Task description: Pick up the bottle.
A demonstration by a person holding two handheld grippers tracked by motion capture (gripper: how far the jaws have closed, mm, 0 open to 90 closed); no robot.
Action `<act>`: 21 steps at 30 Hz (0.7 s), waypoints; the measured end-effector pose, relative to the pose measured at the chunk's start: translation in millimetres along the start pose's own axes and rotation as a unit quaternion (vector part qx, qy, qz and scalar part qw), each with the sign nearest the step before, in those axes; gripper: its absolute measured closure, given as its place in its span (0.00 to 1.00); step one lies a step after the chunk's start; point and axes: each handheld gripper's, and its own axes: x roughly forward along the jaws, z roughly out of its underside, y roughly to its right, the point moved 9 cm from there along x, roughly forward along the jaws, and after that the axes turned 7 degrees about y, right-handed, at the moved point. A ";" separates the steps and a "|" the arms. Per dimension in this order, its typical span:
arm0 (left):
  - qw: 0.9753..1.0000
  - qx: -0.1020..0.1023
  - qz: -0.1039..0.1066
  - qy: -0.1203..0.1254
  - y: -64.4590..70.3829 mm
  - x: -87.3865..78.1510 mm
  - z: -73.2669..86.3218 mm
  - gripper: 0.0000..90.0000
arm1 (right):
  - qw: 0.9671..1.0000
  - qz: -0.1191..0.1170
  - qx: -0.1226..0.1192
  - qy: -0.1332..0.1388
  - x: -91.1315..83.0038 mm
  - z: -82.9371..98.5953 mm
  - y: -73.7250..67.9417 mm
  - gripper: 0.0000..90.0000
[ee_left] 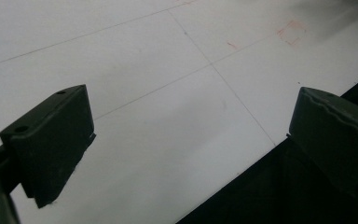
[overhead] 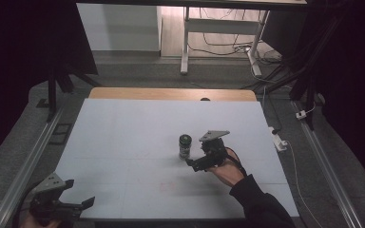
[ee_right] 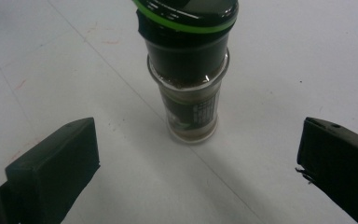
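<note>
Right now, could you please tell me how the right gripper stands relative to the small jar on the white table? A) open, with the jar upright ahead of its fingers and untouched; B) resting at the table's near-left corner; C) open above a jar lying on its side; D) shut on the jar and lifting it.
A: the right gripper is spread wide, and the jar stands upright beyond its fingers, touching neither.
</note>
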 end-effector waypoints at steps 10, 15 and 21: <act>1.000 0.001 0.000 -0.001 0.1 0.1 0.2 0.01 | 1.000 0.000 -0.004 -0.011 18.5 -3.0 0.6 0.00; 1.000 0.001 0.001 -0.001 0.0 0.2 0.2 0.01 | 1.000 0.005 -0.009 -0.016 27.2 -3.8 1.2 0.00; 1.000 0.001 0.001 -0.001 0.2 0.1 0.2 0.01 | 1.000 0.004 -0.018 -0.021 36.6 -3.2 2.3 0.00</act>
